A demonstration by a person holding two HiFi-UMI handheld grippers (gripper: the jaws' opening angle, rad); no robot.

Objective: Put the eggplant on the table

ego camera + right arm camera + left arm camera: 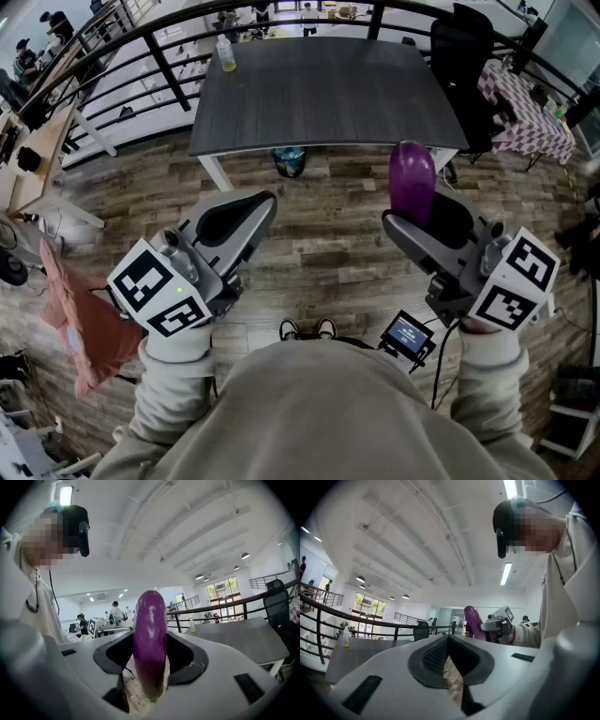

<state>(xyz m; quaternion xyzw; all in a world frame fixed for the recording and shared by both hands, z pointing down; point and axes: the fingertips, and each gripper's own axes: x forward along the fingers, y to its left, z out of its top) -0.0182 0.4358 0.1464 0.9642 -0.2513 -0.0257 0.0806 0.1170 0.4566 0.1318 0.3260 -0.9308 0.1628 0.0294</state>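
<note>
1 bottle (226, 53) on the table (319, 94) ahead; right tongs (151, 656) tight on upright eggplant (150, 625), left tongs (448, 640) together, empty

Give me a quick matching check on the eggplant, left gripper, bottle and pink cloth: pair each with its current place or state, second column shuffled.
1 eggplant
2 left gripper
3 bottle
4 pink cloth

a standing near the table's far left corner
b upright between the right gripper's jaws
c lying low at the person's left
d jaws together, nothing between them

Pairs: 1-b, 2-d, 3-a, 4-c
</note>
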